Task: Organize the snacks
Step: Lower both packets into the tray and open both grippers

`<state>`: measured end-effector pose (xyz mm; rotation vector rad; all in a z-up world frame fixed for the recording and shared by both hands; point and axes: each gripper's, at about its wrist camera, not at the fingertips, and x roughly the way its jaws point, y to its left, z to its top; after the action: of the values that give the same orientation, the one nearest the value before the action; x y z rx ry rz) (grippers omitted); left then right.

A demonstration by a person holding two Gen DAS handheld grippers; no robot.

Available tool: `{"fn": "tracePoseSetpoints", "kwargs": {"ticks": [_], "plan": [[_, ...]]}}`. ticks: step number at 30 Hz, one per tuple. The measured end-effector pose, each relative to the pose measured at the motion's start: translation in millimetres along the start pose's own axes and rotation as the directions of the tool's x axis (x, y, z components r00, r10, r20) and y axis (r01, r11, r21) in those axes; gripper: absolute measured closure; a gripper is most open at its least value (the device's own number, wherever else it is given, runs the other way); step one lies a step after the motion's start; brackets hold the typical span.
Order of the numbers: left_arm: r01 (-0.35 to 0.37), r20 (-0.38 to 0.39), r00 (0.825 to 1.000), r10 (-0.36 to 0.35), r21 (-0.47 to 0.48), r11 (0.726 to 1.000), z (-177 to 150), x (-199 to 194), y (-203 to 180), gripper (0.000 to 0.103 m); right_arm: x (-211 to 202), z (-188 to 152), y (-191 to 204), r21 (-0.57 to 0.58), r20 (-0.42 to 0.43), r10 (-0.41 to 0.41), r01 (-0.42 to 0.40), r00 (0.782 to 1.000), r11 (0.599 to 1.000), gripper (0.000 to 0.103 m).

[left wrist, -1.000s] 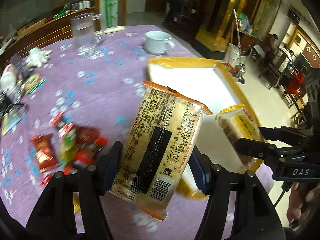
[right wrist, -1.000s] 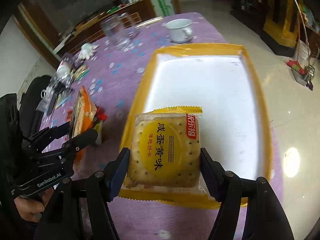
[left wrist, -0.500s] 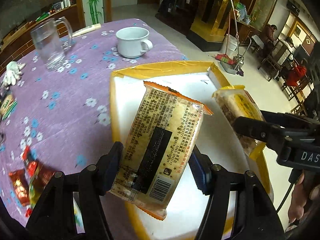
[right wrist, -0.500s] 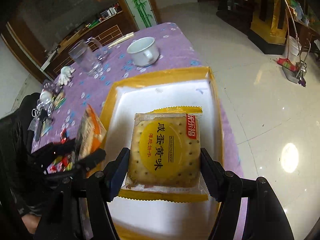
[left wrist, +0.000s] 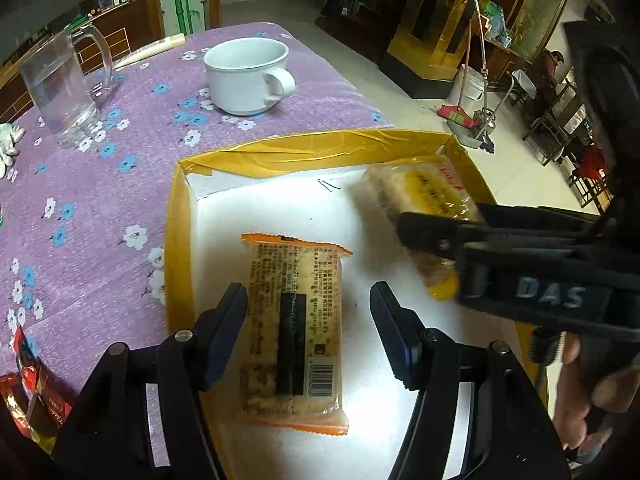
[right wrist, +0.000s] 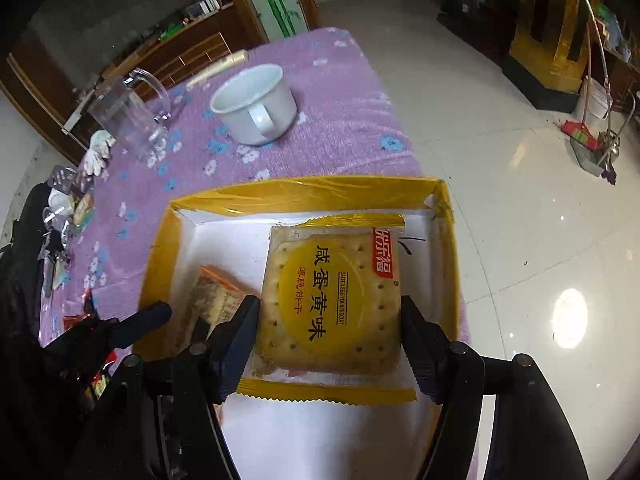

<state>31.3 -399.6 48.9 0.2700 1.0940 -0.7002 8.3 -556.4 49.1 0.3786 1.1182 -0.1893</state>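
Observation:
A yellow-rimmed tray (left wrist: 312, 152) with a white floor sits on the purple flowered cloth. An orange-edged biscuit pack (left wrist: 294, 328) lies flat on the tray floor between the spread fingers of my left gripper (left wrist: 308, 324), which is open with a gap on the right side. My right gripper (right wrist: 328, 328) is shut on a yellow salted egg yolk biscuit pack (right wrist: 332, 300) and holds it over the tray (right wrist: 312, 192). The orange-edged pack (right wrist: 216, 296) shows in the right wrist view to the left, and the yellow pack (left wrist: 420, 196) shows in the left wrist view at the tray's right side.
A white cup (left wrist: 246, 74) and a glass mug (left wrist: 64, 88) stand beyond the tray. Red snack wrappers (left wrist: 32, 392) lie at the left. The table edge runs just right of the tray, with tiled floor (right wrist: 520, 200) beyond.
My left gripper has opened and the orange-edged pack now lies on the tray floor. Both grippers have moved forward over the tray; the right still holds the yellow pack.

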Motion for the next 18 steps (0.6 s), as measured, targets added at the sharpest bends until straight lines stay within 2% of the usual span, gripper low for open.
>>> {"fn": "tracePoseSetpoints", "kwargs": {"ticks": [9, 13, 18], "plan": [[-0.009, -0.012, 1.000, 0.009, 0.002, 1.000, -9, 1, 1, 0.040, 19, 5, 8, -0.034, -0.029, -0.026, 0.025, 0.999, 0.999, 0.032], [-0.028, -0.006, 1.000, 0.028, 0.012, 1.000, -14, -6, -1, 0.040, 12, 3, 11, -0.043, -0.018, -0.026, 0.025, 0.999, 0.999, 0.032], [-0.071, 0.050, 0.996, 0.069, 0.042, 0.997, -22, -29, -3, 0.040, -13, -10, 16, -0.030, 0.021, -0.016, 0.016, 1.000, 0.999, 0.032]]}}
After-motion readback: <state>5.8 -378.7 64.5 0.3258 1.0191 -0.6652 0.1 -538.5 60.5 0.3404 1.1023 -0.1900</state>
